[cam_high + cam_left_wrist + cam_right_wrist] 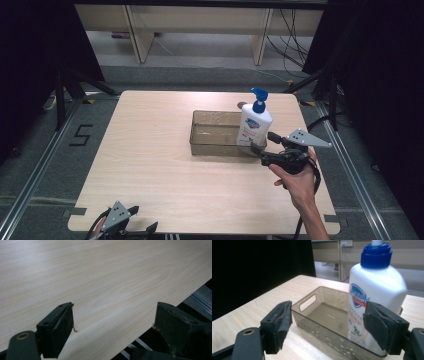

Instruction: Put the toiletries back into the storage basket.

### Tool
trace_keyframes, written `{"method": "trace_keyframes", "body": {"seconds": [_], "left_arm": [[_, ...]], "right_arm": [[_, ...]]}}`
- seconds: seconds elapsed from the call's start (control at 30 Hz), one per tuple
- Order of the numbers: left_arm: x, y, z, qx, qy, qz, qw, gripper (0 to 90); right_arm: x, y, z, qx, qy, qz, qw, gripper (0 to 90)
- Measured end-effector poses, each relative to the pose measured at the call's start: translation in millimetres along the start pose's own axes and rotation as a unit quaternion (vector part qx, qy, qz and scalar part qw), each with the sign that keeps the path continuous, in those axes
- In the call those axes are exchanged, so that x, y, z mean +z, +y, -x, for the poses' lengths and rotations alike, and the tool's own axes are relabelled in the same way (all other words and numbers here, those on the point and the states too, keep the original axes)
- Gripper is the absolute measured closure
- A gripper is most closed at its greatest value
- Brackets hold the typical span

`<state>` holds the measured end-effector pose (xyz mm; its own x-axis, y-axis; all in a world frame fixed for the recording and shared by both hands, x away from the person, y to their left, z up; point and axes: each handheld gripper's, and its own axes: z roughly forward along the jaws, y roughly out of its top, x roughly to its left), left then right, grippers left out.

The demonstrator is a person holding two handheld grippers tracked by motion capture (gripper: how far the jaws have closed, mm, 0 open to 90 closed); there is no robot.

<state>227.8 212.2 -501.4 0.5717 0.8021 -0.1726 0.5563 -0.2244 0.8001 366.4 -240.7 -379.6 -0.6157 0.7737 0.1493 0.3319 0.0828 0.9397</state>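
A white plastic pump bottle with a blue dispenser top [254, 124] stands upright at the right end of a translucent brown plastic tray [212, 134], which sits right of the centre of the pale wooden table [150, 150]. The right tool [262, 142] hovers just beside the tray's near right corner, jaws spread, gripping nothing. The left tool [142, 219] rests at the table's near left edge, jaws spread over bare wood.
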Motion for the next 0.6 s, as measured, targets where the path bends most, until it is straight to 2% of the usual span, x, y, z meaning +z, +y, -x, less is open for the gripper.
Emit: {"method": "trace_keyframes", "body": {"seconds": [0.1,0.13,0.2,0.27,0.4,0.43,0.47,0.5,0.53,0.57,0.6], "left_arm": [[-0.1,0.1,0.3,0.001,0.002,0.001,1.0000,15.3],[-0.6,0.3,0.5,0.002,0.004,0.000,1.0000,15.3],[-1.1,0.9,0.9,0.002,0.005,0.001,1.0000,15.3],[-0.7,0.8,1.1,0.001,0.004,0.003,1.0000,15.3],[-0.9,0.9,0.9,0.001,0.004,0.002,1.0000,15.2],[-2.6,1.3,-0.5,0.011,0.005,-0.007,0.9999,15.3],[-1.9,1.2,0.1,0.007,0.004,-0.001,1.0000,15.3],[-1.2,1.2,0.8,0.001,0.004,0.003,1.0000,15.3],[-1.8,1.4,-0.1,0.007,0.005,-0.002,1.0000,15.3],[-1.8,1.4,-0.3,0.009,0.004,-0.004,0.9999,15.3],[-0.5,1.3,0.7,0.002,0.003,0.004,1.0000,15.3]], "right_arm": [[1.7,-2.1,-2.8,0.005,0.008,-0.002,1.0000,23.8],[1.9,-2.8,-2.1,-0.008,0.004,-0.001,1.0000,23.8],[1.8,-4.7,-5.7,0.008,0.003,-0.008,0.9999,23.8],[2.9,-6.3,-4.6,0.000,0.007,-0.006,1.0000,23.8],[2.4,-9.8,-5.0,-0.001,0.006,-0.012,0.9999,23.7],[2.8,-11.1,-6.4,0.009,0.008,-0.010,0.9999,23.7],[2.7,-11.7,-5.7,0.005,0.008,-0.012,0.9999,23.7],[2.9,-13.0,-6.3,0.014,0.011,-0.012,0.9998,23.6],[3.7,-14.0,-5.1,0.002,0.009,-0.008,0.9999,23.5],[2.8,-14.4,-5.8,0.007,0.008,-0.013,0.9999,23.3],[2.4,-15.4,-7.7,0.019,0.009,-0.016,0.9996,23.4]]}}
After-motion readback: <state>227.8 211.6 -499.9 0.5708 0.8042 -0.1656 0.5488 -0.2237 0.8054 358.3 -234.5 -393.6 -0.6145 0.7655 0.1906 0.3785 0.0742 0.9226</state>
